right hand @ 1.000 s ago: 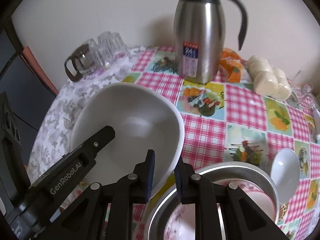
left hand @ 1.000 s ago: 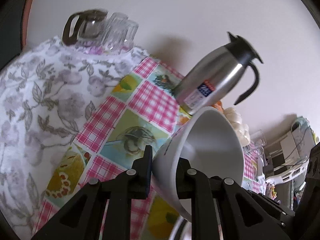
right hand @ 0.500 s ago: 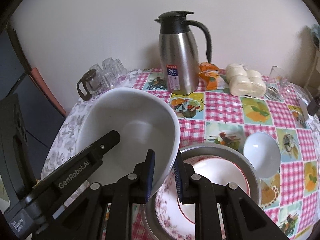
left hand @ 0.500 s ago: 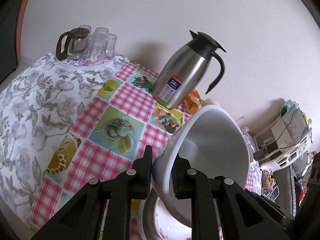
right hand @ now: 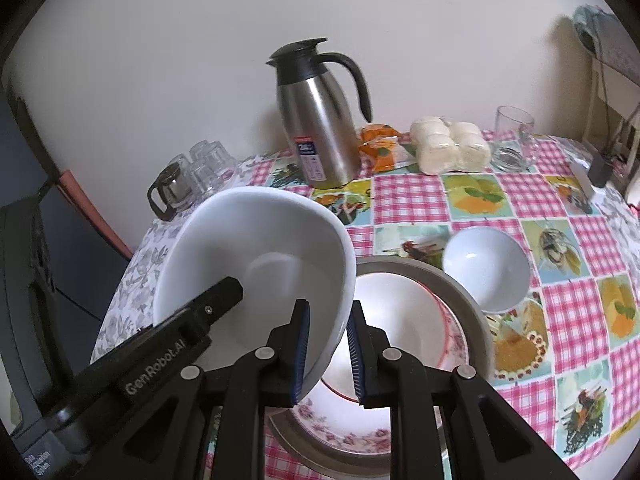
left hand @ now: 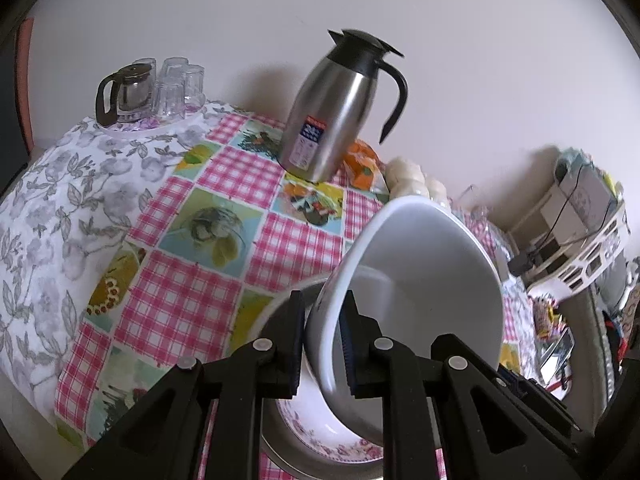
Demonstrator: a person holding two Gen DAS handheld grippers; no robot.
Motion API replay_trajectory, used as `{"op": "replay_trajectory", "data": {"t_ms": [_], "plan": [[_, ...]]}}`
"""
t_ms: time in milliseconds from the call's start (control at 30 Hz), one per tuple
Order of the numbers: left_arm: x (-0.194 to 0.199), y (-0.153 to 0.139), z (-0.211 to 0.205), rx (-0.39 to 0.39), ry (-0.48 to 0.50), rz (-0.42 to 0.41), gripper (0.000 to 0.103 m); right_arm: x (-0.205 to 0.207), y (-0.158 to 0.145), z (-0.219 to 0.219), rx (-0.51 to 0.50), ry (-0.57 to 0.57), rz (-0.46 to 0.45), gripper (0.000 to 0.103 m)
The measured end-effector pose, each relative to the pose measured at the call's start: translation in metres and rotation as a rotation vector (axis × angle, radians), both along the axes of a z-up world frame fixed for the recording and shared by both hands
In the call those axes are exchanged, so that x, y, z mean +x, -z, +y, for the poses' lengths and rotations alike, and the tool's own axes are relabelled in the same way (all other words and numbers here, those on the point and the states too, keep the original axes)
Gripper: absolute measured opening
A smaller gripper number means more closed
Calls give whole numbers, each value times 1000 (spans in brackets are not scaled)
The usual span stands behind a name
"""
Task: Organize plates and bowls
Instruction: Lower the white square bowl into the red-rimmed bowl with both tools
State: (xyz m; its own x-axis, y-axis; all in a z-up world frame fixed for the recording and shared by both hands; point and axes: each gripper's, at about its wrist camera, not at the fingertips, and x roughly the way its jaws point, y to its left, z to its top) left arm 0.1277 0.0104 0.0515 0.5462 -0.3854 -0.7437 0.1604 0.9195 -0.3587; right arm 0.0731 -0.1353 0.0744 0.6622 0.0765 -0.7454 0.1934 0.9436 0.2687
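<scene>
Both grippers hold one large white bowl (right hand: 260, 264) by its rim, tilted, in the air above a stack. My left gripper (left hand: 322, 336) is shut on its rim; the bowl (left hand: 432, 280) fills the middle of the left wrist view. My right gripper (right hand: 328, 340) is shut on the opposite rim. Below sits a grey metal plate (right hand: 460, 296) with a floral plate (right hand: 340, 436) and a red-rimmed dish (right hand: 404, 312) stacked in it. A small white bowl (right hand: 486, 272) stands on the table just right of the stack.
A steel thermos jug (right hand: 318, 120) stands at the back of the checked tablecloth (right hand: 568, 320). A glass teapot with tumblers (right hand: 188, 176) is at the back left. Wrapped buns (right hand: 450, 144), an orange packet (right hand: 378, 144) and a glass mug (right hand: 514, 124) are at the back right.
Both grippers have lifted and pulled back with the large bowl. The stack of plates and the small bowl have come into view below it.
</scene>
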Motion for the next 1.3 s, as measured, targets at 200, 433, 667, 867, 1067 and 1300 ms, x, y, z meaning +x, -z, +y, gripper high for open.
{"op": "replay_trajectory", "data": {"t_ms": [200,433,667,867,1067,1300], "plan": [[-8,-1,-21,36,21,-9,18,-13,6,-20,41,32,-13,21],[-15,-4,-39,54,34,-22,18,-23,8,-38,66,59,-25,21],[-18,-5,-53,59,40,-30,18,-29,17,-51,79,88,-11,21],[-15,0,-54,52,36,-19,18,-29,16,-53,74,91,-14,21],[-9,8,-51,48,21,4,18,-22,26,-51,87,79,1,21],[0,22,-46,26,7,37,18,-13,41,-51,100,71,21,21]]}}
